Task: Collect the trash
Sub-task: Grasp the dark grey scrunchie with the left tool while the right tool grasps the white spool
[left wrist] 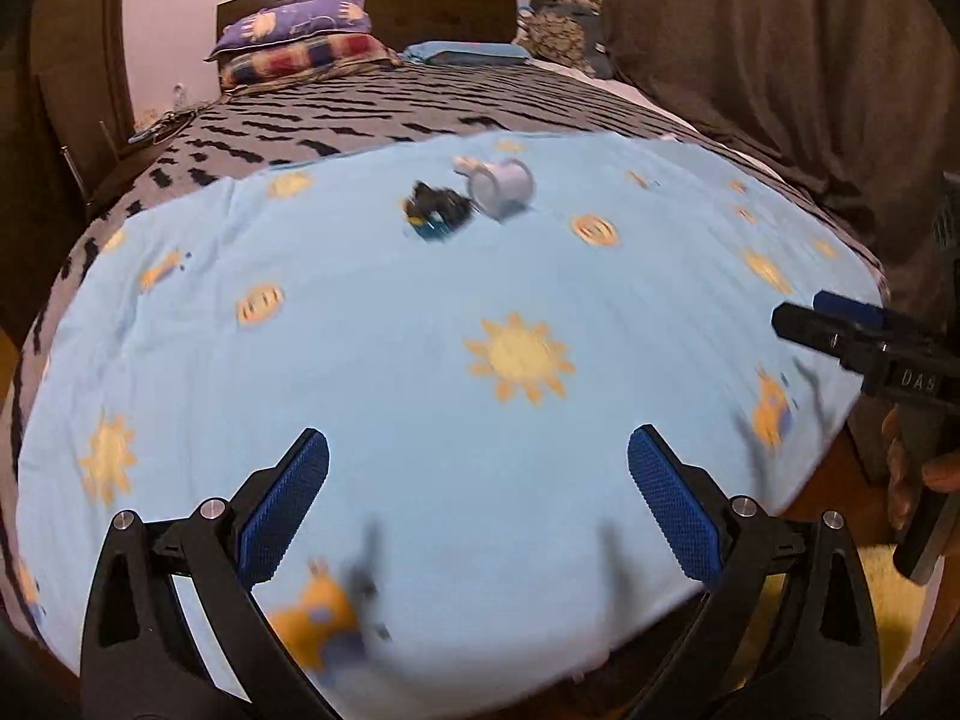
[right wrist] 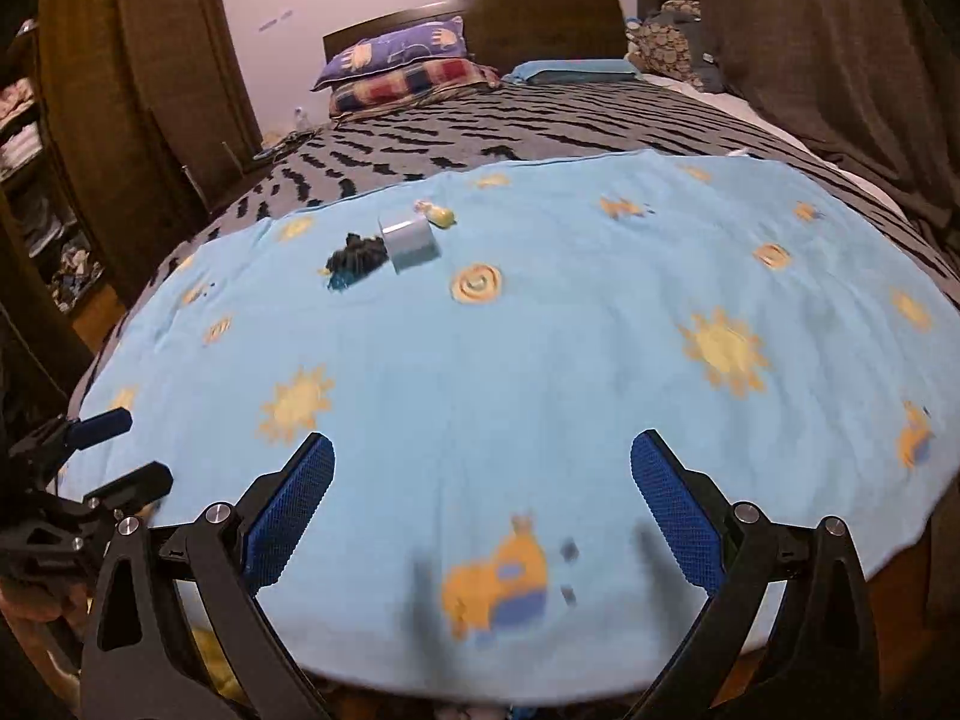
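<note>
We held both tongs above the foot of a bed, each released, its blue pads spread wide with nothing but blanket showing in the gap. The left gripper [left wrist: 478, 501] pointed down over a light blue blanket [left wrist: 390, 360] printed with yellow suns, and the right gripper [right wrist: 482, 507] hung over the same cloth just to its side; the right tool's black finger tips also showed at the right edge of the left wrist view, with part of a hand beneath them. The trash lay well ahead of both tongs, far beyond their tips, on the far part of the blanket: a pale tipped-over cup [left wrist: 501, 186], a dark crumpled wrapper [left wrist: 435, 210] touching or nearly touching it on its left, and a small yellowish scrap [right wrist: 437, 214] just behind the cup. From the left tool the pile sat ahead and about centred between the fingers; from the right tool it sat ahead and off to the left. The pictures were blurred, and we could not tell what the scrap was. Beyond the blanket, farther still from the tongs, a grey bedspread with black zigzags [left wrist: 372, 114] ran to stacked pillows [left wrist: 300, 42] and a dark headboard [left wrist: 432, 0]. A brown curtain [left wrist: 780, 60] hung to the right of the tongs, and a wooden wardrobe [right wrist: 138, 90] stood to their left.
</note>
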### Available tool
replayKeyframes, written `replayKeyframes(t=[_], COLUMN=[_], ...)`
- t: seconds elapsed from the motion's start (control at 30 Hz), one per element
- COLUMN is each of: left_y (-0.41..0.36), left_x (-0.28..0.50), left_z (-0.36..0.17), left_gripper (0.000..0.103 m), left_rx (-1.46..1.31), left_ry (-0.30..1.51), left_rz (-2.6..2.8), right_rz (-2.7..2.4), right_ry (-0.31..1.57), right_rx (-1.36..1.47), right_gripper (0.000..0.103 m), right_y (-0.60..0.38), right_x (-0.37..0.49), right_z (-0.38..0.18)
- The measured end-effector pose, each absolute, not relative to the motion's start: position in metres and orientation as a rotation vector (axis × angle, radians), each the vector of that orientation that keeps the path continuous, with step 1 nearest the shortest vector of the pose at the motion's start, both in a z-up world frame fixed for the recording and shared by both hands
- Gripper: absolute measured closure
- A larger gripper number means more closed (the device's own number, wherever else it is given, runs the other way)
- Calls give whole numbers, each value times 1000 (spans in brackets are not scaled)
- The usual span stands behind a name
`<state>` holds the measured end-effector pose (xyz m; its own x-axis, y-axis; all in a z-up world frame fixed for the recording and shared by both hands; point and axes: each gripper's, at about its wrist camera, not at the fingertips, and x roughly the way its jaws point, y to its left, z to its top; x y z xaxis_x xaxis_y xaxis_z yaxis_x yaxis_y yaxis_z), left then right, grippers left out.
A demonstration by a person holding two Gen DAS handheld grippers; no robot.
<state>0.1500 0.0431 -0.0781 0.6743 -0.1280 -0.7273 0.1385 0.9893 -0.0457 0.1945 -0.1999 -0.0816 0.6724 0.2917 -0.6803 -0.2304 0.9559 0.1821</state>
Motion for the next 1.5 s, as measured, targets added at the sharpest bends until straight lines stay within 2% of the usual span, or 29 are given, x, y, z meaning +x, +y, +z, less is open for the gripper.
replayKeyframes(t=[0.63,0.97,1.1,1.43,1.5], left_y=[73,71,66,50,47], left_x=[278,313,327,365,373], left_z=[-113,-122,-123,-120,-118], left_gripper=[8,8,8,9,17], left_rx=[10,11,1,7,13], left_ry=[887,904,907,875,868], left_rz=[-78,-94,-109,-118,-123], right_rz=[372,400,415,373,367], right_ry=[822,866,882,793,787], right_rx=[87,82,84,56,64], right_gripper=[5,30,53,56,57], right_y=[-114,-80,-79,-109,-119], right_x=[355,408,418,411,410], right_z=[-100,-122,-128,-105,-103])
